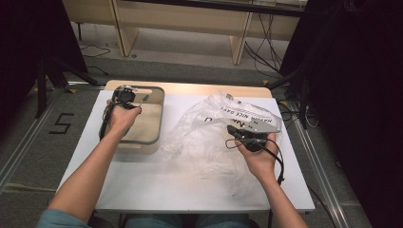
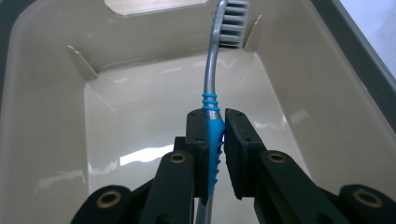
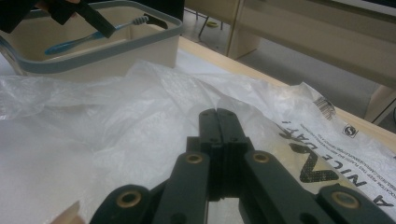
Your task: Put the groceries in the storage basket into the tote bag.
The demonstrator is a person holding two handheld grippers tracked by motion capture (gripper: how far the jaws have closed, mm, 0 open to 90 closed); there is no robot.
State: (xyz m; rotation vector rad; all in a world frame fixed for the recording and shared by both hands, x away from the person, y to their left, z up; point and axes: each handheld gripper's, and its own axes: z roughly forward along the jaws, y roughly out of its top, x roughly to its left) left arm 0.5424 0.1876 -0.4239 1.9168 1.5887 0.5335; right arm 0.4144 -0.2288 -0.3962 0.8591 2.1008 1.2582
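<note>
A toothbrush (image 2: 210,88) with a blue ribbed grip, grey neck and grey bristles is clamped by its handle in my left gripper (image 2: 215,116). It hangs inside an otherwise empty beige bin (image 2: 42,116), head toward the far wall. From above, the left gripper (image 1: 126,97) is over the bin's (image 1: 159,118) far left corner. A crumpled clear plastic bag (image 1: 204,133) with black print lies to the right. My right gripper (image 1: 233,129) rests on it, jaws shut. In the right gripper view its jaws (image 3: 218,113) meet over the bag (image 3: 116,116); whether film is pinched I cannot tell.
The white table top (image 1: 180,185) has bare room along its near edge. Its wooden far edge (image 1: 190,88) lies just behind the bin and bag. Wooden furniture (image 1: 190,19) and floor cables stand beyond, with dark stands at both sides.
</note>
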